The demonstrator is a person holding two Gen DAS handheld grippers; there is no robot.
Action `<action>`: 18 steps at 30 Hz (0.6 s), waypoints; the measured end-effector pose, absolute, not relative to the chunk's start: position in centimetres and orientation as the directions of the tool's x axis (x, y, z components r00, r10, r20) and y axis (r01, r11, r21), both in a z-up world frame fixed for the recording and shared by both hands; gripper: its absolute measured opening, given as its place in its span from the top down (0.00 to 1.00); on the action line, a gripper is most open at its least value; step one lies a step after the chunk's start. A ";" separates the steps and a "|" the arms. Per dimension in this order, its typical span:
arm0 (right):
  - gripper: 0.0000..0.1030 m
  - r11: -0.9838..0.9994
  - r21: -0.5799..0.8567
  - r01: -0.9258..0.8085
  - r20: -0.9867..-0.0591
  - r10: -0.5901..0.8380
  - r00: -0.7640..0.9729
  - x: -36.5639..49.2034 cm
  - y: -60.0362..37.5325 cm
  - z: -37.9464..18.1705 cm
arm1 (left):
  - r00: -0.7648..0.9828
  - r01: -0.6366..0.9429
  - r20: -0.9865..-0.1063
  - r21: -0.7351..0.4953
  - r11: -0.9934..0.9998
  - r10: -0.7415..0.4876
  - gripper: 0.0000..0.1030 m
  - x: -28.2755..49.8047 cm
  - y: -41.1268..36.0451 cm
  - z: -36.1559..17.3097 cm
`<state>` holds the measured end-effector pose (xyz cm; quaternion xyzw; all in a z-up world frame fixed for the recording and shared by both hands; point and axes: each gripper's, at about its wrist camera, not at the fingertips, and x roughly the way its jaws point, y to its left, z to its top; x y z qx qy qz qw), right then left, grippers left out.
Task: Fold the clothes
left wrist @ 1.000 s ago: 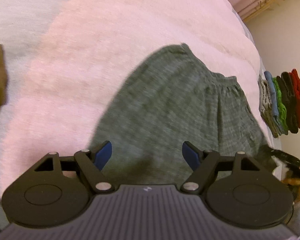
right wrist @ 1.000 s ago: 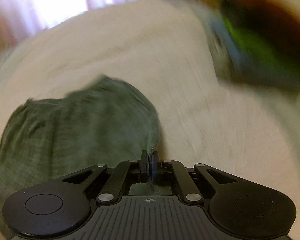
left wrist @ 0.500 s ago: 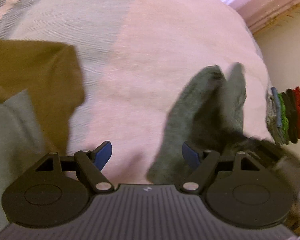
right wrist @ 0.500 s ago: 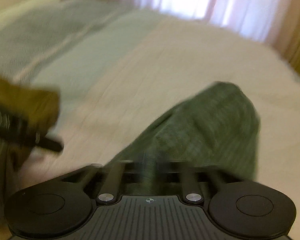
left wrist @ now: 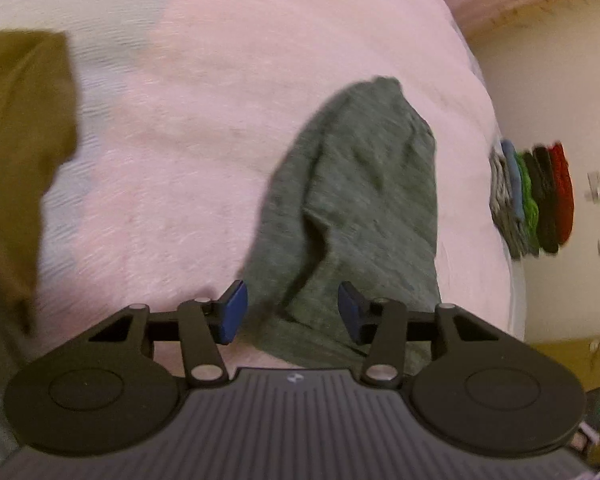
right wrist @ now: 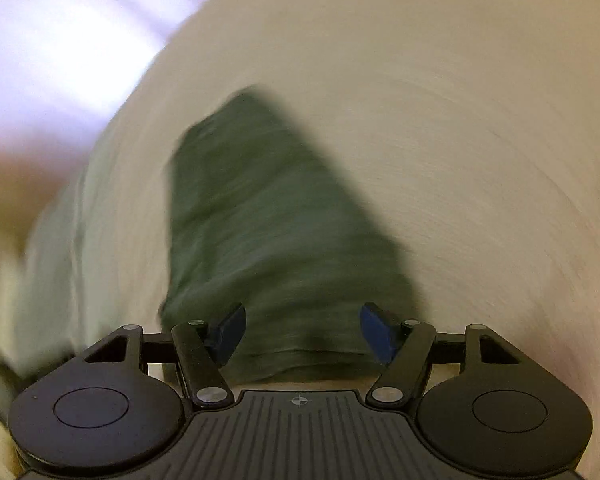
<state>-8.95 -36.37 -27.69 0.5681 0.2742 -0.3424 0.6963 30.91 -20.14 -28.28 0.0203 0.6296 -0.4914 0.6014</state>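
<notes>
- the left gripper (left wrist: 291, 312) is seen spread wide, both blue pads well apart, nothing pinched between them
- the grey-green garment (left wrist: 352, 216) is laid on the pale bedspread (left wrist: 204, 128) right ahead of it, folded over into a long narrow shape with a few creases; its near end runs through the gap between the pads, whether the cloth is actually touched can't be told
- the right gripper (right wrist: 302, 332) is also let go, 2 blue pads far apart, nothing gripped
- from that side the same garment (right wrist: 268, 232) is seen stretching away from the gap, its hemmed edge lying just under the pads; this view is heavily smeared so finer detail is lost
- an olive-brown piece of clothing (left wrist: 20, 128) is spotted at the left edge of the left view, well apart from the garment
- a stack of folded clothes (left wrist: 534, 196) is parked near the far right edge of the bed, grey, blue, green, dark and red layers can be made out
</notes>
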 end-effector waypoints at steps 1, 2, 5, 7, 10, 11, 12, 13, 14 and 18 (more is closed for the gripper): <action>0.34 0.029 0.643 0.766 -0.752 -0.168 0.638 -10.7 -36.9 -28.6 | -0.278 0.639 -0.777 -0.588 0.496 -0.565 0.56 30.7 -20.6 -28.3; 0.34 -0.045 0.682 0.730 -0.725 -0.173 0.666 -12.0 -37.2 -29.6 | -0.278 0.664 -0.778 -0.580 0.473 -0.563 0.50 30.5 -21.1 -28.5; 0.34 -0.234 0.769 0.595 -0.637 -0.195 0.746 -14.0 -37.3 -32.5 | -0.281 0.730 -0.783 -0.550 0.407 -0.554 0.39 29.9 -22.3 -29.0; 0.34 -0.299 0.783 0.545 -0.613 -0.223 0.758 -14.3 -37.0 -33.6 | -0.292 0.755 -0.785 -0.540 0.372 -0.547 0.39 29.5 -22.7 -29.4; 0.61 -0.330 0.777 0.535 -0.616 -0.229 0.754 -13.9 -37.1 -34.8 | -0.309 0.776 -0.783 -0.535 0.332 -0.539 0.43 29.2 -23.2 -30.0; 0.77 -0.337 0.780 0.526 -0.610 -0.230 0.758 -13.8 -37.2 -35.0 | -0.321 0.778 -0.779 -0.541 0.319 -0.538 0.50 29.1 -23.4 -30.1; 0.81 -0.319 0.780 0.538 -0.615 -0.233 0.754 -13.5 -37.3 -34.7 | -0.336 0.778 -0.773 -0.550 0.304 -0.539 0.56 29.1 -23.6 -30.2; 0.88 -0.280 0.776 0.565 -0.626 -0.237 0.743 -13.2 -37.5 -34.1 | -0.347 0.778 -0.765 -0.557 0.289 -0.542 0.72 29.1 -23.6 -30.1; 0.92 -0.241 0.770 0.590 -0.637 -0.242 0.732 -12.8 -37.6 -33.5 | -0.352 0.780 -0.757 -0.562 0.275 -0.550 0.92 29.1 -23.6 -29.7; 0.95 -0.047 0.716 0.697 -0.683 -0.257 0.684 -11.0 -38.1 -30.5 | -0.374 0.786 -0.724 -0.579 0.216 -0.580 1.00 29.4 -23.2 -28.4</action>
